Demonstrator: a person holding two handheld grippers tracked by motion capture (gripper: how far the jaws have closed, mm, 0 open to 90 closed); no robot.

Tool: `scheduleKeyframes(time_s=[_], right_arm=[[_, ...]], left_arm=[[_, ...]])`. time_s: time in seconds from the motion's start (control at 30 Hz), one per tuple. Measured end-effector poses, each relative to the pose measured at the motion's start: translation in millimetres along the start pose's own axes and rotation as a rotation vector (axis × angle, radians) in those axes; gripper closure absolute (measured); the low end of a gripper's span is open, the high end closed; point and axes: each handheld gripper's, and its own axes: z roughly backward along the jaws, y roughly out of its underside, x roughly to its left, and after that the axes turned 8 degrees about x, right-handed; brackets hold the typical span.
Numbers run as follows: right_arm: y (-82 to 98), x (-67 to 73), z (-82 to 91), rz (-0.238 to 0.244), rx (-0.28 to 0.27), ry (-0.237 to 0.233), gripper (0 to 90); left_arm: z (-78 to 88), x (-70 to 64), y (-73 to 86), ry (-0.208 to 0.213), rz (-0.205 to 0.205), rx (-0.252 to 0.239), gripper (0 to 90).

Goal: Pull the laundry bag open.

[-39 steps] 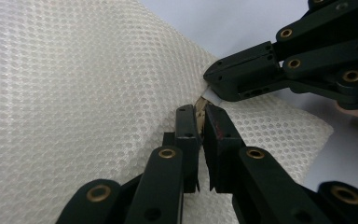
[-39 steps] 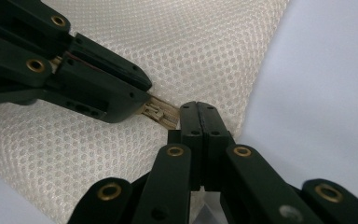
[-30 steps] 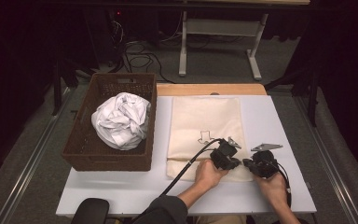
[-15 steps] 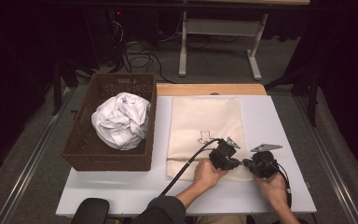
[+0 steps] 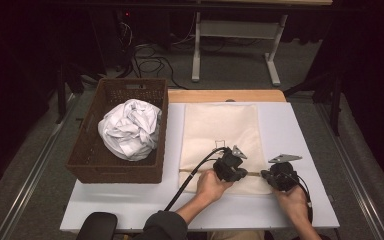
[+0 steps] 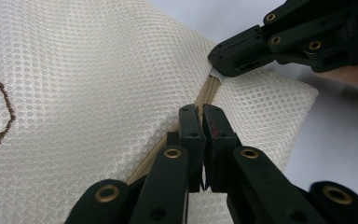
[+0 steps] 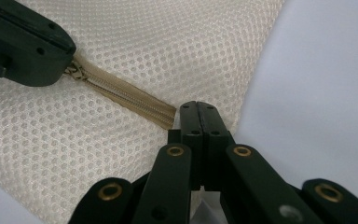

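Mesh bag [image 5: 220, 137] lies flat on white surface [image 5: 300, 130], just right of wicker basket [image 5: 117, 135]; bag is the ref. landmark below. Basket holds crumpled white cloth [image 5: 129, 127].

Zipper [image 7: 126, 95]: tan tape, runs across bag's near end, parallel to the near edge.

Left claw [image 6: 202, 114]: jaws together, tips set on the zipper line about mid-width of bag, clamped on the zipper pull as far as right claw view shows, where the metal slider [image 7: 76, 72] sits right at that claw's tip. In high view left claw [image 5: 230, 167] sits over bag's near end, cable trailing off toward bag's near-left corner.

Right claw [image 7: 198, 116]: jaws pressed together, tips at zipper's end by bag's right edge, pinching the mesh/tape there. In high view right claw [image 5: 278, 177] is at bag's near-right corner, near left claw but apart from it.

2 hands hold the claws, forearms entering from the near side of bag. Small brown stitched mark [image 5: 220, 144] sits on bag's middle, beyond the zipper.
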Motion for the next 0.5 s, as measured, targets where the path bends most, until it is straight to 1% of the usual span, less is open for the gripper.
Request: scheduleKeyframes(time_s=[0.03,0.07,0.1,0.13,0.17,0.2,0.23,0.27,0.3,0.33,0.4,0.5], right_arm=[[0.1,-0.3,0.1,-0.001,0.0,0.0,90.0],[0.2,-0.3,0.1,-0.002,0.001,0.0,90.0],[0.4,-0.6,0.4,-0.002,0.002,-0.002,90.0],[0.4,-0.5,0.3,-0.003,0.002,-0.001,90.0],[0.3,-0.3,0.4,-0.004,0.002,-0.002,90.0],[0.1,0.2,-0.4,-0.005,-0.003,0.002,90.0],[-0.2,0.2,0.1,-0.007,0.004,0.0,90.0],[-0.2,0.2,-0.2,-0.005,0.001,0.001,90.0],[-0.2,0.4,-0.2,-0.006,-0.001,0.003,90.0],[-0.1,0.3,-0.2,-0.006,-0.001,0.002,90.0],[0.0,0.4,0.0,-0.006,0.002,0.005,90.0],[-0.1,0.6,-0.3,-0.005,0.001,0.004,90.0]], left_arm=[[0.4,-0.4,0.2,-0.01,0.0,0.0,87.5],[2.2,0.6,1.2,-0.006,-0.005,-0.005,87.5],[5.3,2.4,3.2,-0.016,0.002,-0.009,87.5],[8.5,5.2,5.5,-0.007,0.01,-0.013,87.5],[11.2,6.6,7.6,-0.018,0.01,-0.005,87.5],[12.5,6.6,9.0,-0.009,0.008,-0.006,87.5],[14.8,5.4,10.7,-0.03,-0.004,-0.005,87.5],[16.0,5.7,11.6,-0.016,0.003,-0.012,87.5],[17.9,5.5,12.5,-0.019,0.0,-0.019,87.4],[19.5,5.7,13.1,-0.032,0.001,-0.019,87.5],[25.4,8.6,16.1,-0.041,0.01,-0.026,87.5],[35.1,16.4,23.1,-0.038,0.034,-0.03,87.4]])
